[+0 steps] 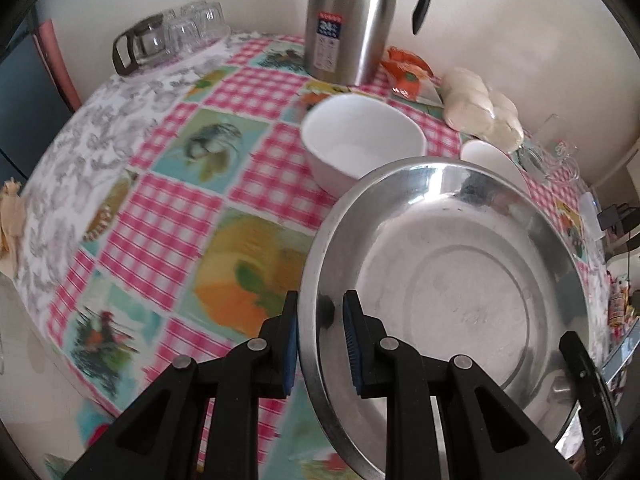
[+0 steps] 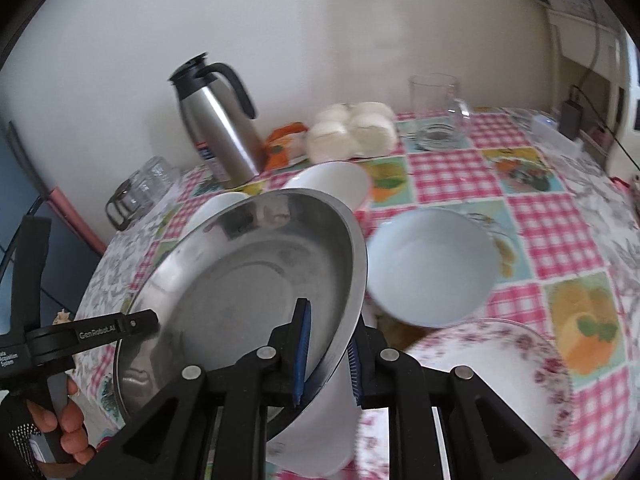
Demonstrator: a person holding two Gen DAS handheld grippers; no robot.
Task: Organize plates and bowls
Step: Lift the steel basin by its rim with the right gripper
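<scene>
A big steel plate (image 1: pixel 460 280) (image 2: pixel 248 280) hangs tilted over the checked tablecloth (image 1: pixel 168 216), carried by both grippers. My left gripper (image 1: pixel 321 308) is shut on its left rim. My right gripper (image 2: pixel 328 332) is shut on the opposite rim. Each gripper shows in the other's view: the right gripper (image 1: pixel 576 364) at the plate's far side, and the left gripper (image 2: pixel 136 322) held by a hand. Something white (image 2: pixel 320 432) shows under the plate by the right fingers; whether it is gripped I cannot tell. Behind the plate stand two white bowls (image 1: pixel 360 140) (image 1: pixel 492 160). A pale blue bowl (image 2: pixel 432 268) and a floral plate (image 2: pixel 504 372) lie to the right.
A steel thermos jug (image 1: pixel 348 20) (image 2: pixel 220 132) stands at the back by the wall. Upturned glasses (image 1: pixel 180 32) sit at the back left. A bag of white buns (image 2: pixel 352 128), a glass pitcher (image 2: pixel 436 100) and an orange packet (image 1: pixel 408 68) line the back edge.
</scene>
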